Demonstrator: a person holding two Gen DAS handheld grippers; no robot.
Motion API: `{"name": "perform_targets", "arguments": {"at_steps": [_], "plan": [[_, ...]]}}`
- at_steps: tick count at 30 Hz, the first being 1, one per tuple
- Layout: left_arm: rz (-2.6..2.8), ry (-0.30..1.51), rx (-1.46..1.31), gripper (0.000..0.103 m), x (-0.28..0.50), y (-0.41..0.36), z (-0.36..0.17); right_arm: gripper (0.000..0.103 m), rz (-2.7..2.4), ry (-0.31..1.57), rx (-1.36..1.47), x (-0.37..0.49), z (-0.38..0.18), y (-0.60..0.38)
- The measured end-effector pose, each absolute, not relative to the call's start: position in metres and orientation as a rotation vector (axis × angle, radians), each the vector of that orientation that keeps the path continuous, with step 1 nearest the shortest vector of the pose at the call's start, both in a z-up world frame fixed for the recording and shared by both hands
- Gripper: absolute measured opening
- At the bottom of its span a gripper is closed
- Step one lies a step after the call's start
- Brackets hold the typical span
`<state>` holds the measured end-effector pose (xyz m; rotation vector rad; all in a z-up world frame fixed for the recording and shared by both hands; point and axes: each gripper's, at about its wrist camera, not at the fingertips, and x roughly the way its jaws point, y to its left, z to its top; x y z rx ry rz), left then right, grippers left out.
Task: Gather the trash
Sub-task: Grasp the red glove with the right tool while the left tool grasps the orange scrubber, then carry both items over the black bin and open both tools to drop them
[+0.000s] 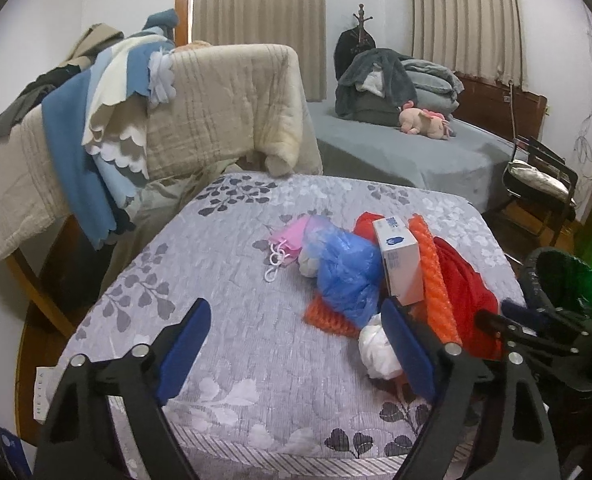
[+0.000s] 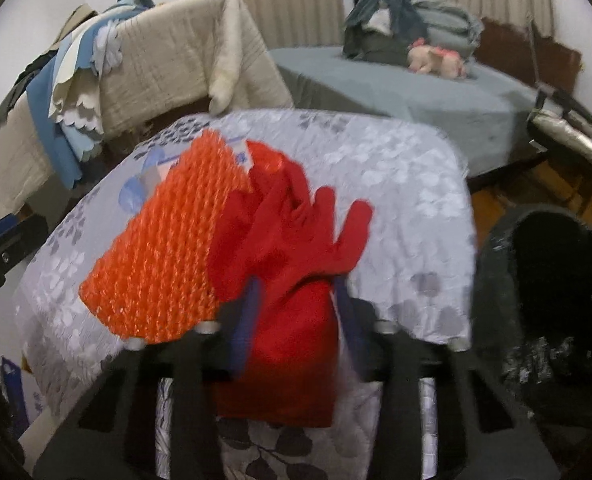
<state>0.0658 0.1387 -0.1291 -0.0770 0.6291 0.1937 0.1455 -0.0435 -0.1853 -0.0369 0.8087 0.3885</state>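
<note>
A grey quilt with a leaf print (image 1: 255, 320) covers the surface in front, and the trash lies in a heap on its right half. The right gripper (image 2: 296, 292) pinches a red rubber glove (image 2: 291, 240) by the cuff, its blue pads pressed against the cuff from both sides; the glove's fingers splay above the gripper, and it lies against an orange mesh bag (image 2: 163, 248) on its left. The left gripper (image 1: 296, 344) stands spread wide over the quilt with nothing between its pads; its right pad sits just beside a crumpled white tissue (image 1: 376, 352). Beyond it the heap holds a blue plastic bag (image 1: 344, 272), a small white box (image 1: 400, 260) standing on end, and a pink face mask (image 1: 289, 242) with white loops, which lies at the heap's left edge. A bin lined with a black bag (image 2: 544, 280) stands off the quilt's right edge. Behind are a bed (image 1: 396, 152) with a pink plush toy (image 1: 424, 120) and a rack draped with blankets (image 1: 215, 100).
</note>
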Motion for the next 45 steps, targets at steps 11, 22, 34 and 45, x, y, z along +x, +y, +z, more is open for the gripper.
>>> {"name": "perform_targets", "arguments": {"at_steps": [11,22,34,45], "plan": [[0.089,0.640,-0.079,0.073,0.075,0.115,-0.126,0.003,0.437,0.725,0.032,0.137,-0.152,-0.068],[-0.083,0.727,-0.061,0.035,0.096,0.072,-0.148,0.003,0.405,0.647,0.066,0.125,-0.116,-0.109],[-0.119,0.681,-0.052,0.013,0.091,0.056,-0.136,0.003,0.373,0.623,0.055,0.107,-0.109,-0.128],[-0.162,0.590,-0.046,0.013,0.085,0.043,-0.074,0.003,0.329,0.559,0.078,0.100,-0.081,-0.151]]}}
